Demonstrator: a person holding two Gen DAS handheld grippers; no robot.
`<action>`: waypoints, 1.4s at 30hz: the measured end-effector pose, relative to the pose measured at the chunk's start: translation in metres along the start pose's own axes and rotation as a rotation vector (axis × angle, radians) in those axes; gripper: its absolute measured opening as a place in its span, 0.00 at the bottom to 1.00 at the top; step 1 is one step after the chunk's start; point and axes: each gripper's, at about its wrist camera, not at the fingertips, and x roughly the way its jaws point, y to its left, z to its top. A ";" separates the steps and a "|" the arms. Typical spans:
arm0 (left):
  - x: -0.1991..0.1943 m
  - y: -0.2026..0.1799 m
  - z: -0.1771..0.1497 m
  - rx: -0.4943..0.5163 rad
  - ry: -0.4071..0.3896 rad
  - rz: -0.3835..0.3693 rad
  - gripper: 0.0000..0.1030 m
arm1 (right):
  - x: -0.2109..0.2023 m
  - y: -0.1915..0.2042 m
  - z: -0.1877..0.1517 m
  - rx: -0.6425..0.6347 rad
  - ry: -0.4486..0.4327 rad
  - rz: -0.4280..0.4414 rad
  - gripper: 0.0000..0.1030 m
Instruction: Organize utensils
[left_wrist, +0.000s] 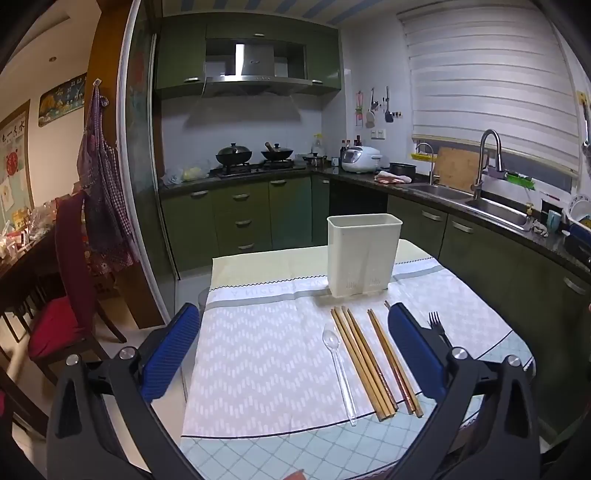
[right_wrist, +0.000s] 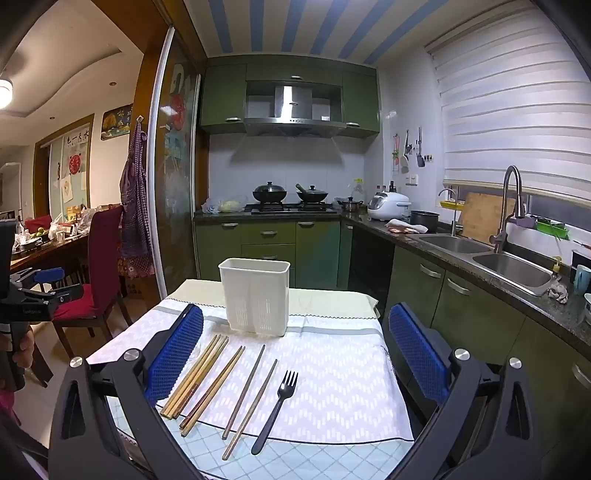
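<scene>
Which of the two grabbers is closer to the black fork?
Probably the right. The black fork lies between the open fingers of the right gripper. The left gripper hangs over the clear spoon and chopsticks, with the fork beyond its right finger.

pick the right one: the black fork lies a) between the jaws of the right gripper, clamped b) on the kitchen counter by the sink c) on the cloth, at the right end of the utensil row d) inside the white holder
c: the black fork lies flat on the cloth, right of the chopsticks, in front of the white holder, untouched by the open right gripper.
</scene>
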 end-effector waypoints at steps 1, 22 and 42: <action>0.000 -0.001 0.000 0.004 -0.003 0.000 0.94 | -0.001 0.000 0.000 0.000 -0.008 0.002 0.96; 0.001 0.007 -0.002 -0.042 0.027 0.000 0.94 | 0.004 0.006 -0.006 0.006 0.001 0.013 0.96; 0.003 0.008 -0.004 -0.036 0.034 -0.012 0.94 | 0.012 0.004 -0.007 0.012 0.008 0.012 0.96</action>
